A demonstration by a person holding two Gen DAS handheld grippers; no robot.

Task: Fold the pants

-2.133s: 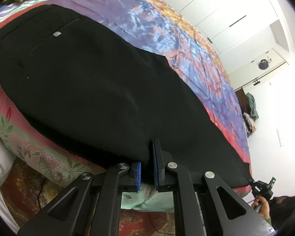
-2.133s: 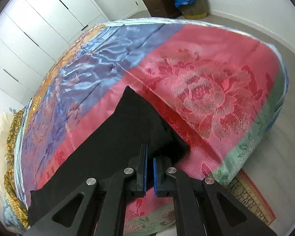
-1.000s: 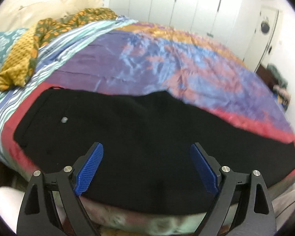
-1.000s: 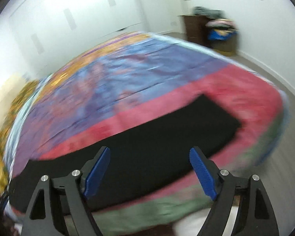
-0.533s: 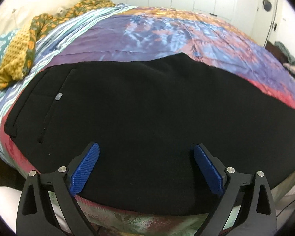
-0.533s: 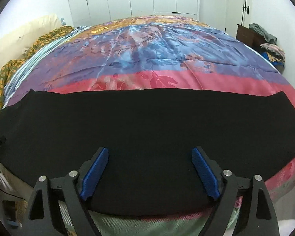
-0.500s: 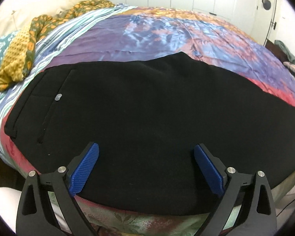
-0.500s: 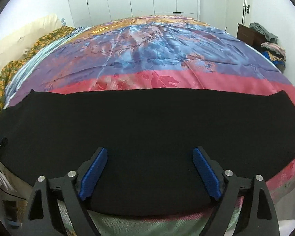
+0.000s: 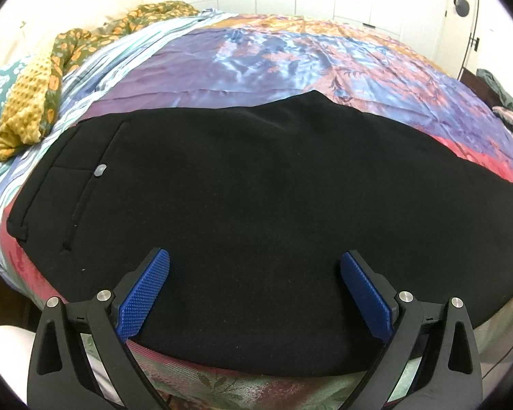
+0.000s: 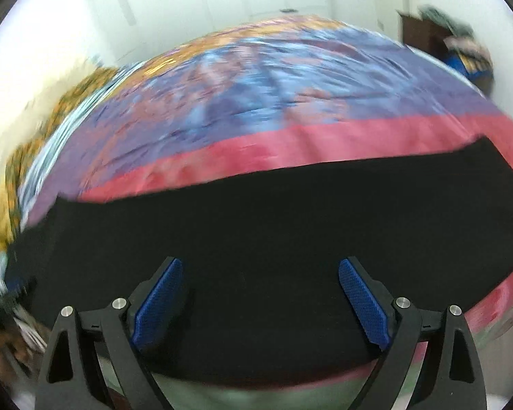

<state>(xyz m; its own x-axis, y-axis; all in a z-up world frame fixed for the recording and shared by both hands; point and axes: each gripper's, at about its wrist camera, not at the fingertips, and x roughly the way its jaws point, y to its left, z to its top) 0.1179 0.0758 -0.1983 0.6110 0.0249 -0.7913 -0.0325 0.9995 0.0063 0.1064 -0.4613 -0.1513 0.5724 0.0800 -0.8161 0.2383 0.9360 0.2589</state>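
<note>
Both grippers released pants (image 9: 256, 205), dropped lower; left gripper (image 9: 254, 270), right gripper (image 10: 260, 275) angled down, spread.

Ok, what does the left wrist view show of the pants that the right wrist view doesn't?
Only the left wrist view shows the waist end: the waistband, a pocket seam and a small grey button, plus the yellow patterned cloth beyond it. Only the right wrist view, which is blurred, shows the leg-hem end on the red band of the bedspread. Both show the black pants lying flat along the bed's near edge, with each claw, left and right, open above the fabric and holding nothing.
</note>
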